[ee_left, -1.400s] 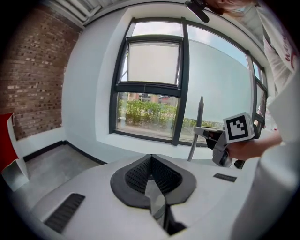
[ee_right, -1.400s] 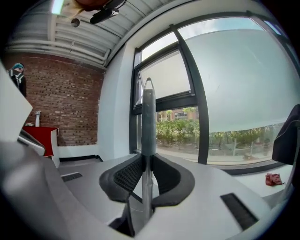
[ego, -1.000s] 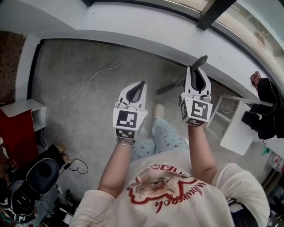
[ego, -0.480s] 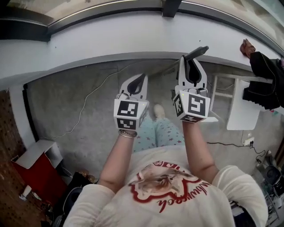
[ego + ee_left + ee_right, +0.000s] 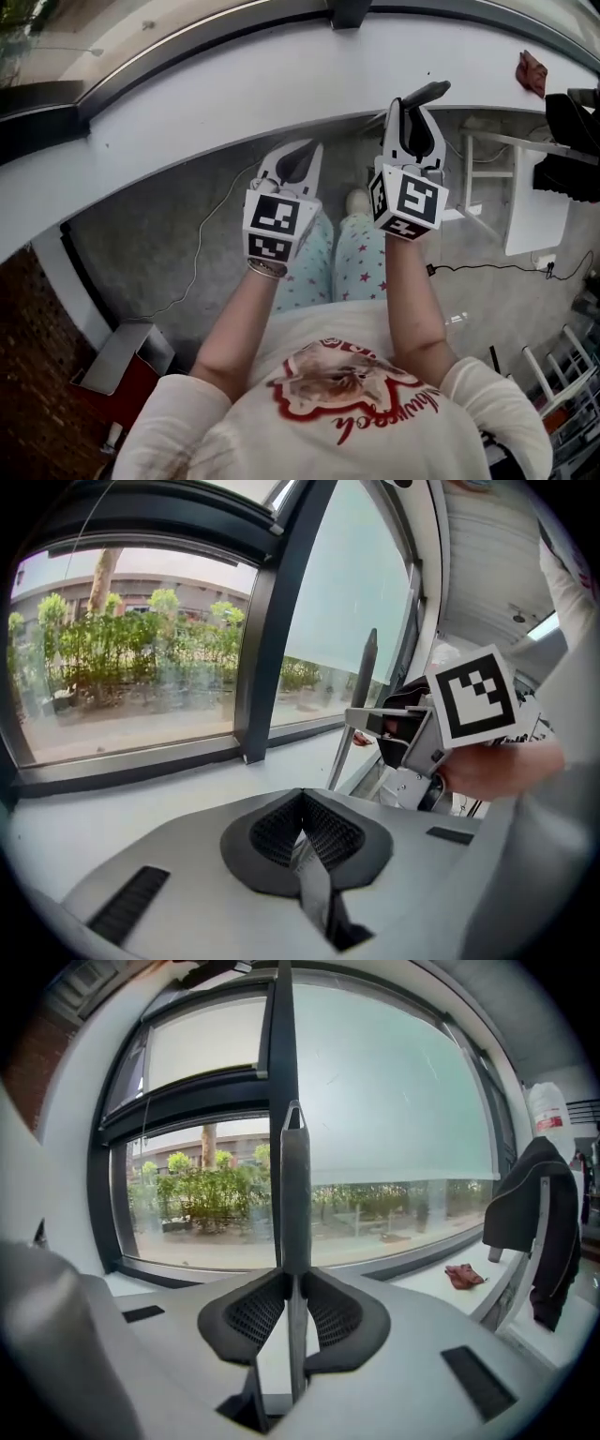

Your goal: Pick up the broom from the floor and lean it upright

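The right hand-held gripper (image 5: 292, 1293) is closed on the thin dark grey broom handle (image 5: 294, 1185). The handle stands upright between its pads, probably ready for leaning at the white window ledge (image 5: 234, 84) ahead. The left hand-held gripper (image 5: 305, 822), just beside it, is closed and empty.

Surfaces around a window sill (image 5: 234, 84): matt, rough and glossy.
The window sill is smooth, matt white. Below it the grey floor (image 5: 159, 244) looks rough and grainy. The left gripper (image 5: 302, 150) and right gripper (image 5: 412, 105) have matt white plastic shells and black ribbed pads (image 5: 251, 1312). The broom handle (image 5: 293, 1194) is smooth, dull grey. Above the sill the window glass (image 5: 394, 1082) is glossy; on the sill lies a crumpled red cloth (image 5: 532, 70).
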The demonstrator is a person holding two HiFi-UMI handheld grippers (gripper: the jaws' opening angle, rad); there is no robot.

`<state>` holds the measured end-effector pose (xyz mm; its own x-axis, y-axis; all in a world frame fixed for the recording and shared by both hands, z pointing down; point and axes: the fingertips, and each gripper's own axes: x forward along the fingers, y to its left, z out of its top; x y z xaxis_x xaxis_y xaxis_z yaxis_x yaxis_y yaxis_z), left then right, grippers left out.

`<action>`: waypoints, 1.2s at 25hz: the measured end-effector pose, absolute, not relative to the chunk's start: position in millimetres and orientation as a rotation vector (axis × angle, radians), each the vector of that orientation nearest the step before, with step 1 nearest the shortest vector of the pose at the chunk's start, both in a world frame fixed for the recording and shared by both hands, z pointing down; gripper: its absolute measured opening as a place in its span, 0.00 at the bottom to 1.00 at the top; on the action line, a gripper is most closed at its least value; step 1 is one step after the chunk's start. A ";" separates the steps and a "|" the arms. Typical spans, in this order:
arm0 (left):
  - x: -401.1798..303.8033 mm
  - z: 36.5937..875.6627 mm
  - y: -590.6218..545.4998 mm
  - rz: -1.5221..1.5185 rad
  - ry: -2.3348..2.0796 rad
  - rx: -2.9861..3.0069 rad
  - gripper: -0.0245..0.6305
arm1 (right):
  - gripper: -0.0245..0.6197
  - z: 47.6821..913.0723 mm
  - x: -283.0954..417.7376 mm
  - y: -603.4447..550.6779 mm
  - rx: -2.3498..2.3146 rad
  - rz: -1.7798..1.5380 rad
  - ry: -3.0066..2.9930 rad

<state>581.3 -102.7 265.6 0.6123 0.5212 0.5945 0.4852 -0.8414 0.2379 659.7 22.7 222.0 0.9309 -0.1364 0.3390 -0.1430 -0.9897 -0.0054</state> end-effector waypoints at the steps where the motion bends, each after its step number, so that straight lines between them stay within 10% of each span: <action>1: 583.7 267.8 -104.2 1.059 0.862 2.764 0.07 | 0.17 228.1 663.7 24.2 3.074 0.560 -0.207; 30: 605.3 265.9 -100.3 1.006 0.757 2.768 0.07 | 0.33 223.5 693.9 44.8 3.020 0.547 -0.379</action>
<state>605.3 -100.3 265.9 0.6577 0.4854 0.5760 0.4191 -0.8712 0.2557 693.9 44.8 223.5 0.9075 -0.2306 0.3512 -0.2479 -0.9688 0.0046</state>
